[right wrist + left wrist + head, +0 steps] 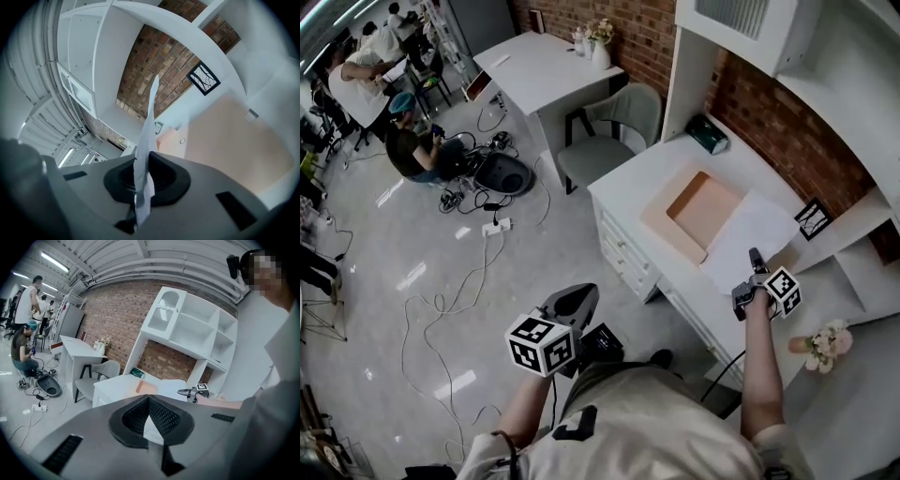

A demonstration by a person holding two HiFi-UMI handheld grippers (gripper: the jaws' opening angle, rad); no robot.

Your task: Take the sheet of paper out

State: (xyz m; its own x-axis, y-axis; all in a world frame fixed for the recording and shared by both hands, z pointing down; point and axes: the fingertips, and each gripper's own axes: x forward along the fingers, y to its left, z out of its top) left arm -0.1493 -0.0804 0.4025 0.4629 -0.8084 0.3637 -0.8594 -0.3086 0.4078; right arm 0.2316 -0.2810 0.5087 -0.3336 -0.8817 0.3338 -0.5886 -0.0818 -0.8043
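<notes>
A white sheet of paper lies on the white desk, its left edge beside an open peach folder. My right gripper is shut on the sheet's near edge. In the right gripper view the sheet stands edge-on, pinched between the pads of the right gripper, with the folder behind it. My left gripper hangs over the floor, well left of the desk. Its pads meet at the tips, and the left gripper holds nothing. From there I also see the sheet.
A framed picture leans at the back of the desk, a green box lies at its far end and flowers stand at the near right. Shelves rise above. A grey chair and floor cables lie to the left, with people beyond.
</notes>
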